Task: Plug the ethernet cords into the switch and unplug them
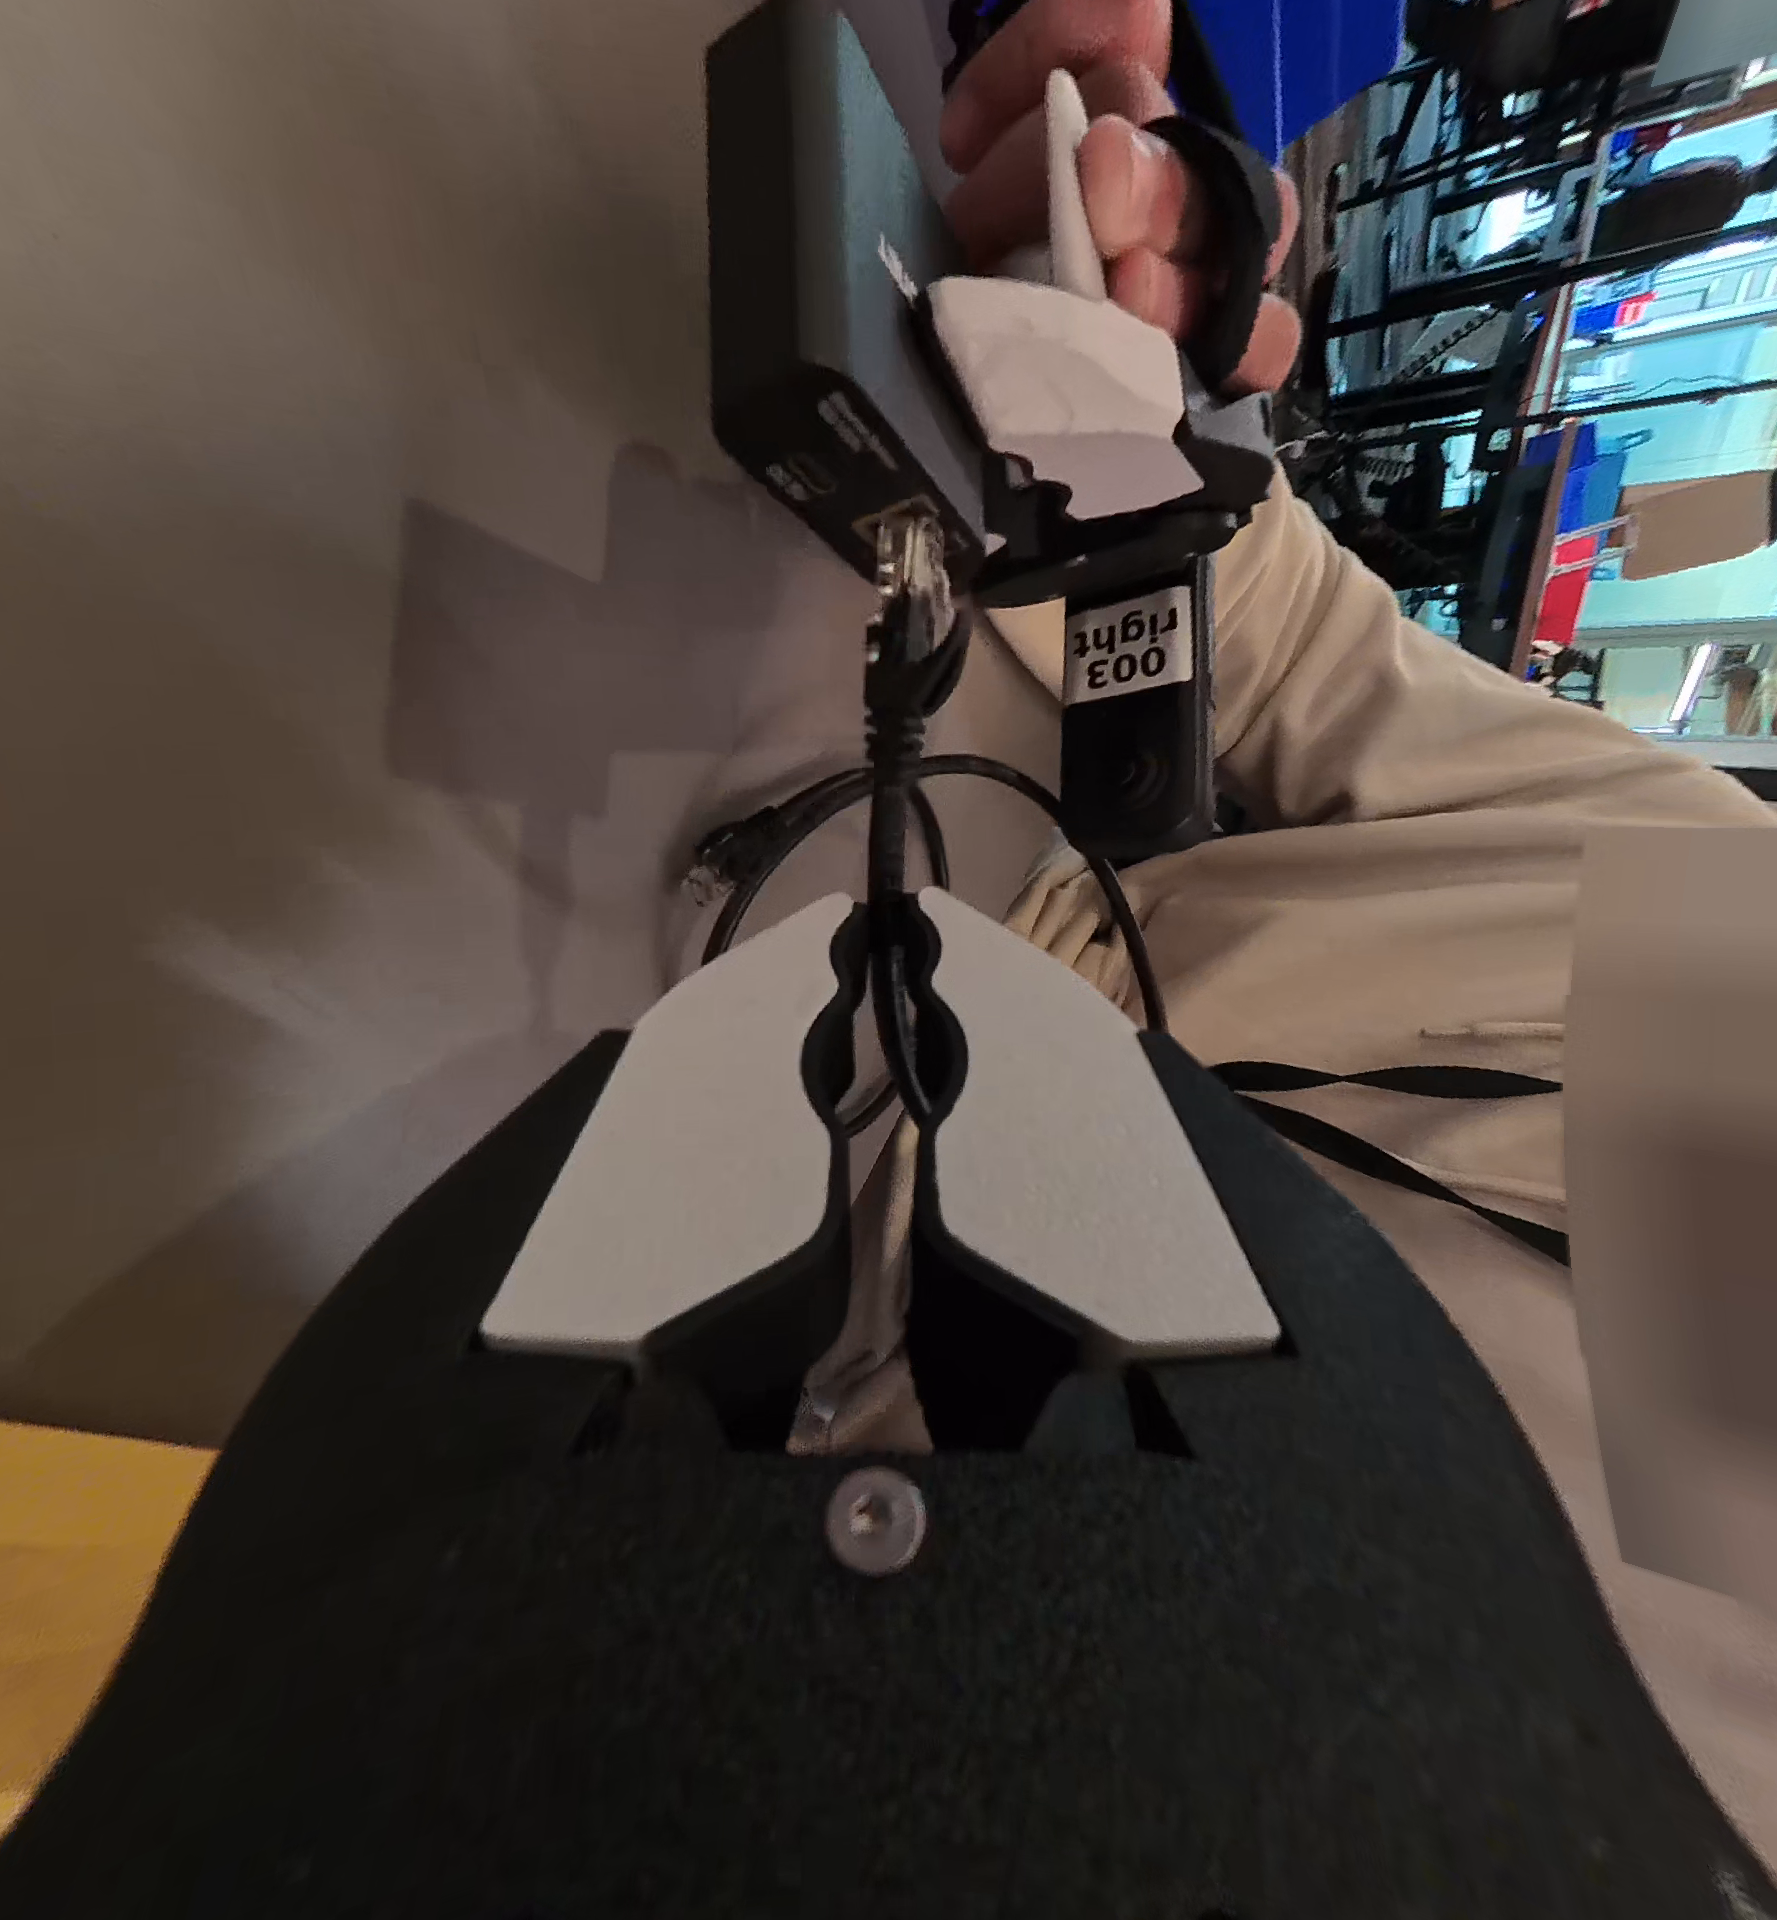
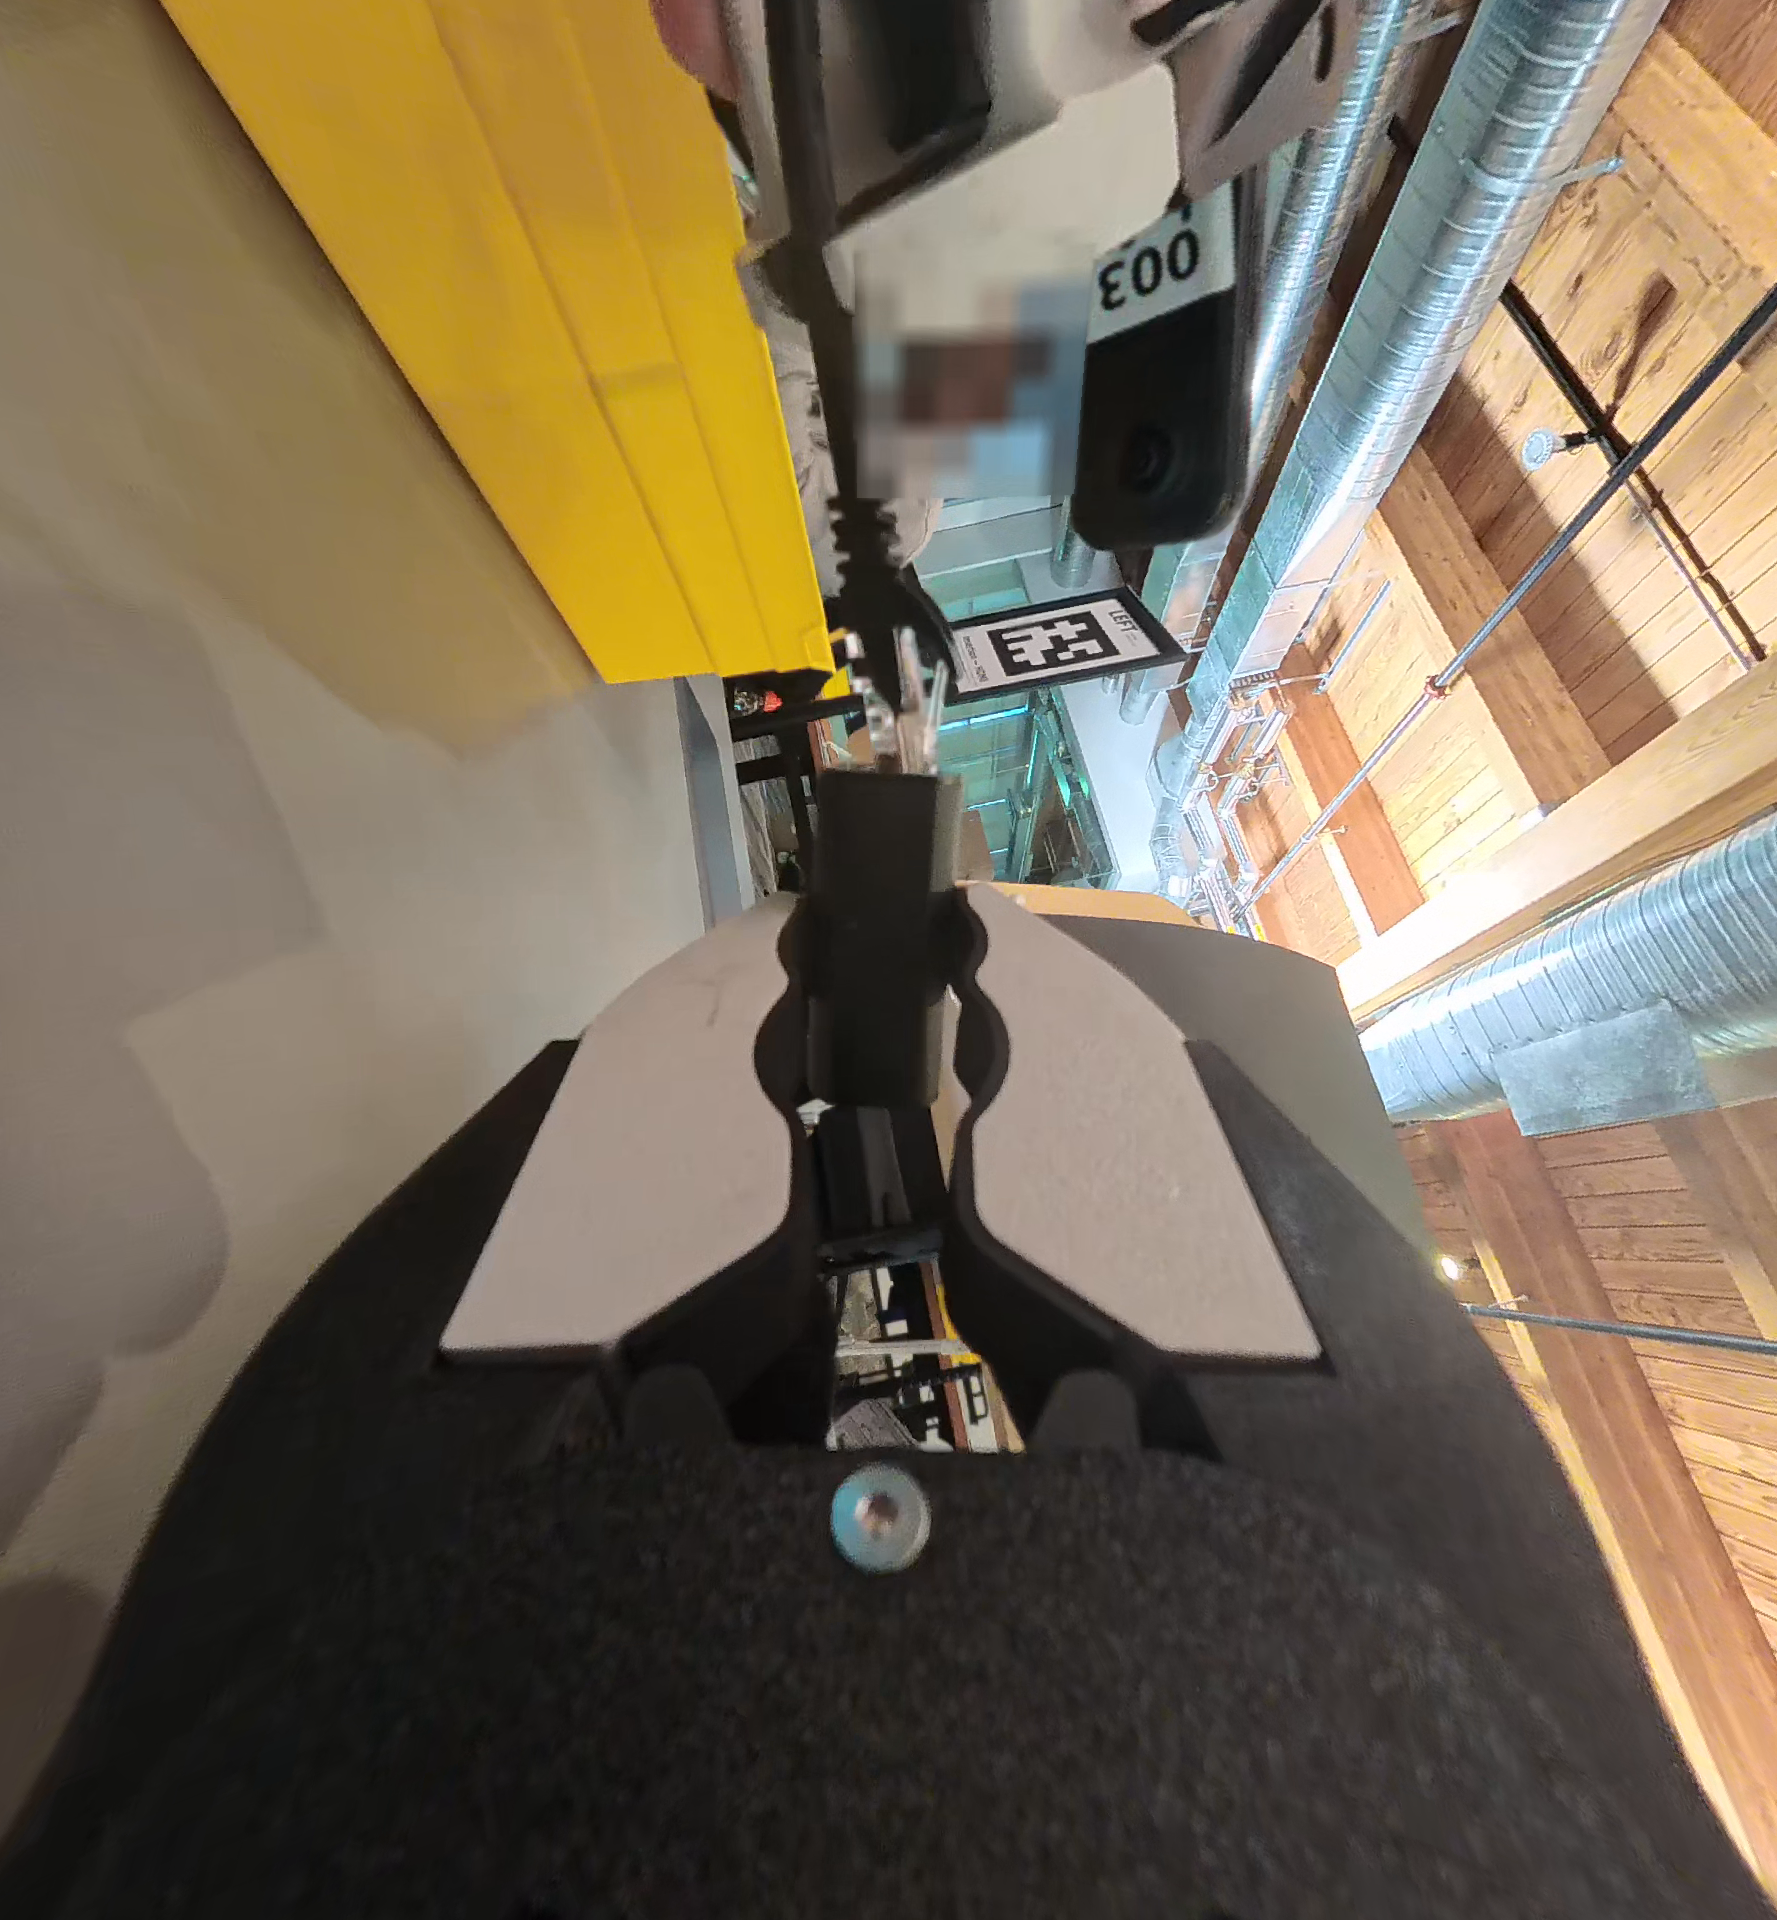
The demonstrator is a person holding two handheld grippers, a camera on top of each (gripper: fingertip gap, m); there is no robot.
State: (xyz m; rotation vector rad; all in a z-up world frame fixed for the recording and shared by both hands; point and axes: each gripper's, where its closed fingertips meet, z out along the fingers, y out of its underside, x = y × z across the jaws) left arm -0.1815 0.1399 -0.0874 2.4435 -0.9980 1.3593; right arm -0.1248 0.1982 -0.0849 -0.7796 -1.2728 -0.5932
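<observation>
In the left wrist view my left gripper (image 1: 889, 906) is shut on a black ethernet cord (image 1: 892, 821) just behind its boot. The cord's clear plug (image 1: 907, 561) has its tip at a port on the end face of the dark grey switch (image 1: 822, 260); how deep it sits I cannot tell. A white finger (image 1: 1060, 405) of the right gripper, held by a hand, lies over the switch. In the right wrist view my right gripper (image 2: 879, 909) is shut on the switch (image 2: 879, 831), seen edge-on, with the plug (image 2: 905, 686) at its far end.
A second plug (image 1: 718, 852) on a looped black cord lies loose on the white table (image 1: 240, 520). A person's beige sleeve (image 1: 1383, 883) fills the right side. A yellow bin (image 2: 551, 312) stands by the table. The left gripper's body (image 2: 967, 94) shows at the top.
</observation>
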